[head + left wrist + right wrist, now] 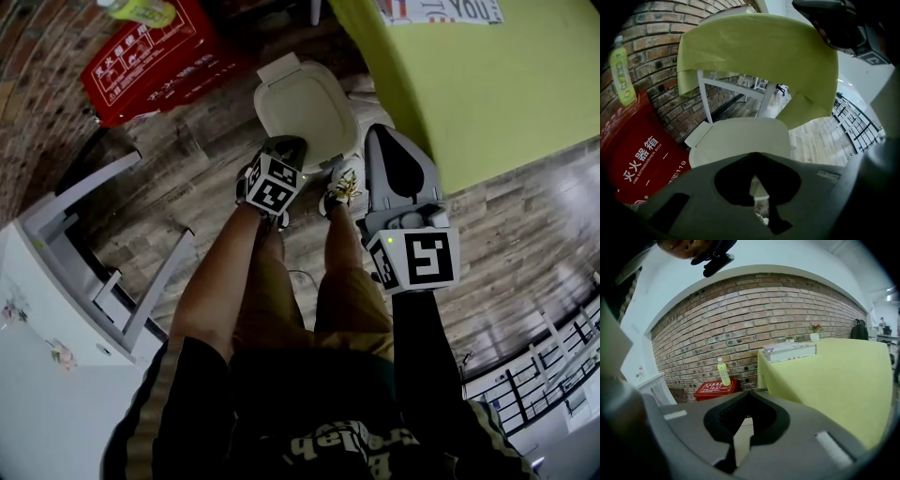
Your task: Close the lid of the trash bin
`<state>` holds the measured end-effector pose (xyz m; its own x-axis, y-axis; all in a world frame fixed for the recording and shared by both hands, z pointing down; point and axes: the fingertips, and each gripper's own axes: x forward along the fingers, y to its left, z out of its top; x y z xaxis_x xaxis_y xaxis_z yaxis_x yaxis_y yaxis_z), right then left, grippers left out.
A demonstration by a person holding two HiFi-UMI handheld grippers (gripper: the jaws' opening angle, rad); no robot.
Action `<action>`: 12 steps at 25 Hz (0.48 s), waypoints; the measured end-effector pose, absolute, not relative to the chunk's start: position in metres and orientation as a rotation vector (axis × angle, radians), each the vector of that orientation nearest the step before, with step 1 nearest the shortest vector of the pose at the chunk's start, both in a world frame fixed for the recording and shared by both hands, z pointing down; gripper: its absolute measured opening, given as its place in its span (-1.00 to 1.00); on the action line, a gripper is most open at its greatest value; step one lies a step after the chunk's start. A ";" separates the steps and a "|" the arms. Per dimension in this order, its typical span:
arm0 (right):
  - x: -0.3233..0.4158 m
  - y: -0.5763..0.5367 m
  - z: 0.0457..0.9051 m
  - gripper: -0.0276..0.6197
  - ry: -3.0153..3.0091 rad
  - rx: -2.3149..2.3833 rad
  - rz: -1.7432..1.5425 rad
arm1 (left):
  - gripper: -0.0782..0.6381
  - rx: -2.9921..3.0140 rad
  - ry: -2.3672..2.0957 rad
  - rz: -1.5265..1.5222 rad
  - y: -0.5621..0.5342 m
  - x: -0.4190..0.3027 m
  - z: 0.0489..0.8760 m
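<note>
On the floor (pixel 187 202) by the green-draped table (pixel 487 84), the trash bin (pixel 349 142) sat at twelve o'clock from my left tool (pixel 285 150), nearer than the right tool (pixel 394 155), its lid (pixel 740 138) seemingly flat. Both tools were pinched together, empty.

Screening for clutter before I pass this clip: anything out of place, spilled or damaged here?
Nothing spilled or damaged. One small oddity: a green bottle stands upright on the red box by the brick wall. The white bin sits upright.

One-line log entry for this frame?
left gripper: shut, empty, at near edge of trash bin lid | right gripper: shut, empty, off the bin, beside green tablecloth | lid: looks down, flat
</note>
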<state>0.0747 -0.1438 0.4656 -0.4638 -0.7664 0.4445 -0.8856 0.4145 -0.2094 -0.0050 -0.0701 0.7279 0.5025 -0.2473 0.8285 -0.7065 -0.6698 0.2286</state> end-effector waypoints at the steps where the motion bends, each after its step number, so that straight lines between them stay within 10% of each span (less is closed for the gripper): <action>1: 0.075 -0.144 0.466 -0.87 -2.391 1.439 0.608 | -0.76 2.193 -0.773 1.090 -0.069 -0.005 0.730; 12: 0.077 -0.141 0.478 -0.88 -2.366 1.414 0.600 | -0.76 2.146 -0.726 1.116 -0.057 0.001 0.761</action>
